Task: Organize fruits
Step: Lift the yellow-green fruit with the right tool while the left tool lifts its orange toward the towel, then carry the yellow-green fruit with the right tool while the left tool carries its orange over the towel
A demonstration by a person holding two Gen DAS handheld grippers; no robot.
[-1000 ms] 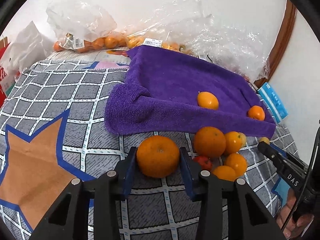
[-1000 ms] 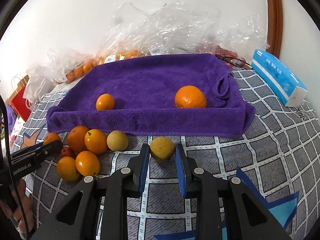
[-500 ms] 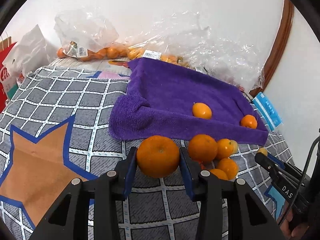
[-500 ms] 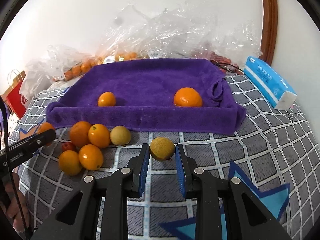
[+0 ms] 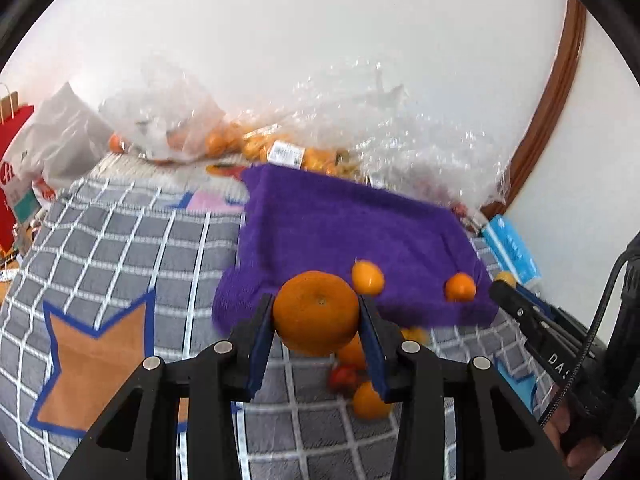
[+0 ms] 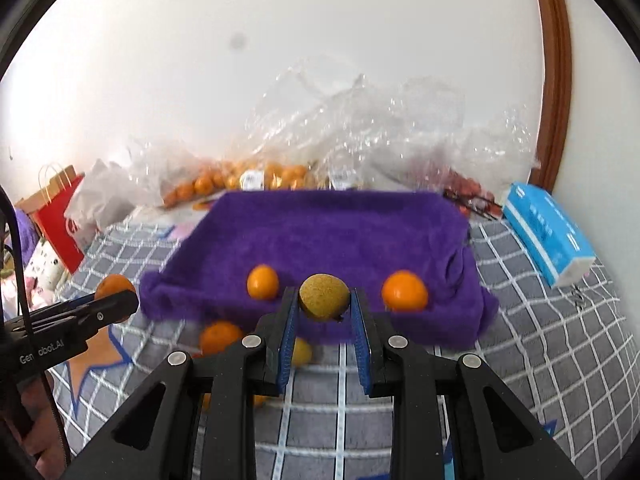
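Observation:
My left gripper (image 5: 317, 316) is shut on a large orange (image 5: 316, 312) and holds it in the air in front of the purple towel (image 5: 340, 232). My right gripper (image 6: 324, 300) is shut on a small yellow-brown fruit (image 6: 323, 297), also lifted before the towel (image 6: 328, 232). Two small oranges lie on the towel: one on the left (image 6: 262, 282) and one on the right (image 6: 405, 291). Several loose oranges (image 6: 219, 336) and a small red fruit (image 5: 343, 376) lie on the checked cloth below the towel's near edge.
Clear plastic bags with oranges (image 6: 240, 178) are piled behind the towel against the wall. A blue tissue pack (image 6: 548, 236) lies at the right. A red paper bag (image 6: 60, 220) stands at the left. The grey checked cloth (image 5: 120, 248) covers the surface.
Both grippers have risen with their fruit, from the cloth level to above the towel's near edge. The view is blurred by the motion.

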